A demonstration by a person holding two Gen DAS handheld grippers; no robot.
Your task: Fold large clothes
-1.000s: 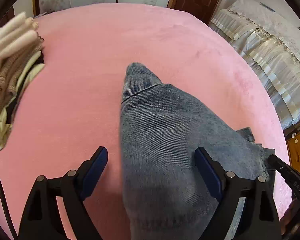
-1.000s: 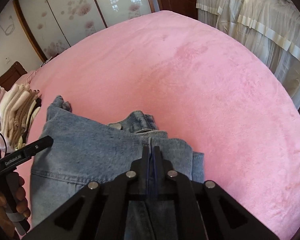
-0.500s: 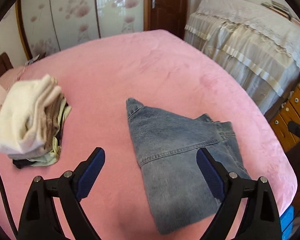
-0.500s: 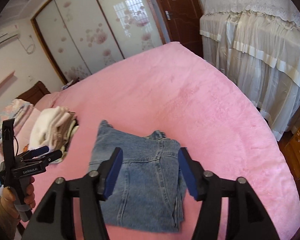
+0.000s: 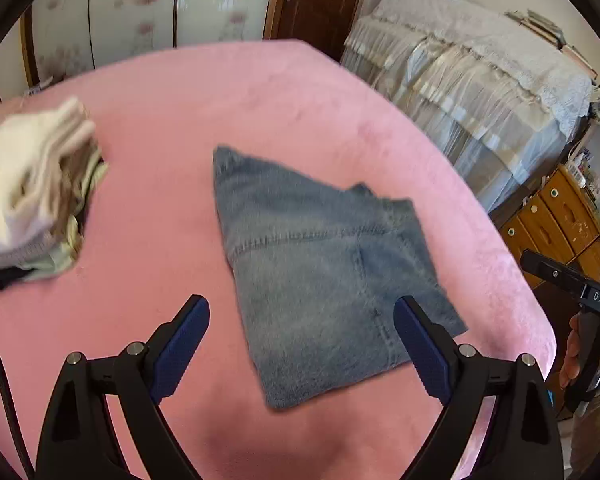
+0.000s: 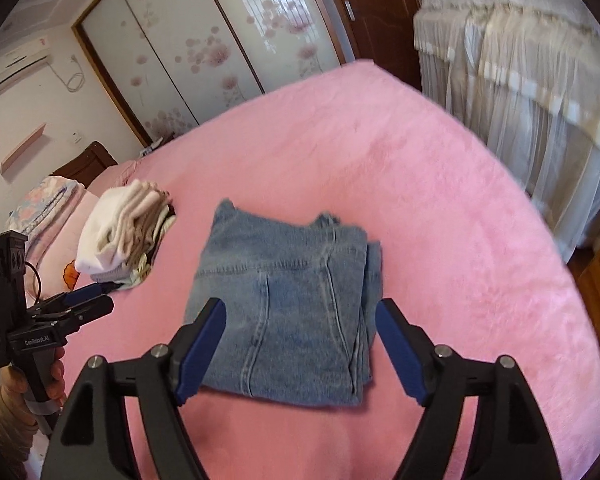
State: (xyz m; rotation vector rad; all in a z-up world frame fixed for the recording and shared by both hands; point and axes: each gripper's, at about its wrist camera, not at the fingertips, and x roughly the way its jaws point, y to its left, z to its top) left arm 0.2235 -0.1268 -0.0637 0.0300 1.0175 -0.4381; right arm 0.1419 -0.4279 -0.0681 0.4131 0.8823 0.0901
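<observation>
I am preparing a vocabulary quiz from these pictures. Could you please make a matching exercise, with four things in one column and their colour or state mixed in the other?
Things:
1. jeans
2. bed cover
3. pile of clothes
4. right gripper

Descriptions:
a. pink, plush
b. open, holding nothing
c. blue denim, folded flat
d. stacked, mostly white and beige

Pairs: 1-c, 2-a, 3-d, 4-b

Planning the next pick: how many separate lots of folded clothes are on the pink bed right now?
2: the folded jeans mid-bed ahead of both open grippers, and a stack of pale garments to their left. The stack's item count is unclear.
</observation>
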